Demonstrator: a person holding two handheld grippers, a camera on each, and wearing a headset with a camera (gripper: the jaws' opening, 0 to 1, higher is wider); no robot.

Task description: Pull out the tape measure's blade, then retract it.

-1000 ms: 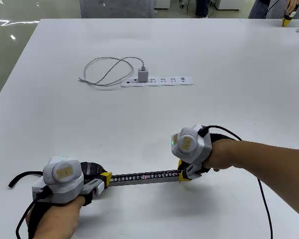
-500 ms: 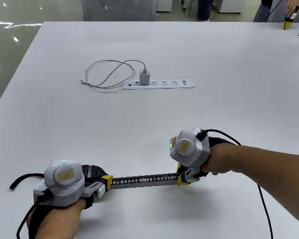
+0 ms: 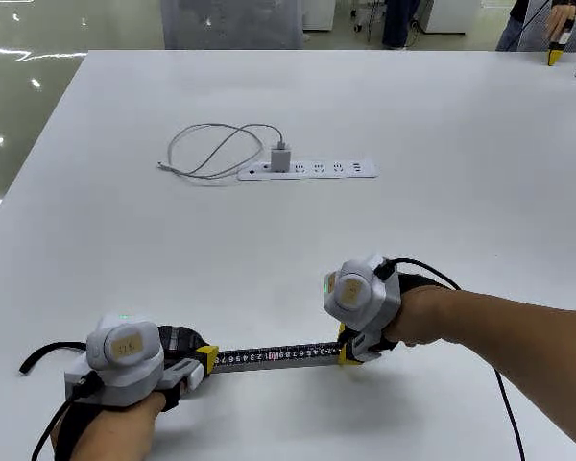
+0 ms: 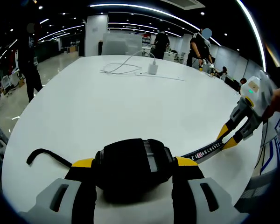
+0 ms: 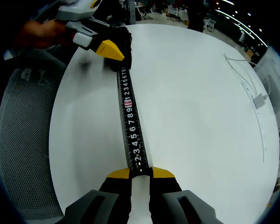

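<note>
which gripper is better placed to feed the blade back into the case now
Right. The right gripper is shut on the free end of the blade and lined up along it, so it can likely ease it back. The left gripper is clamped around the tape measure case, best to steady it.

- We see little of the case (image 3: 179, 338) in the head view; the left gripper (image 3: 200, 360) covers most of it.
- The tip of the blade (image 5: 132, 130) is hidden from us between the jaws of the right gripper (image 5: 141, 173).
- We cannot read the blade's numbers in the head view.
- The forearm (image 3: 528, 331) runs off that view's right edge.
</note>
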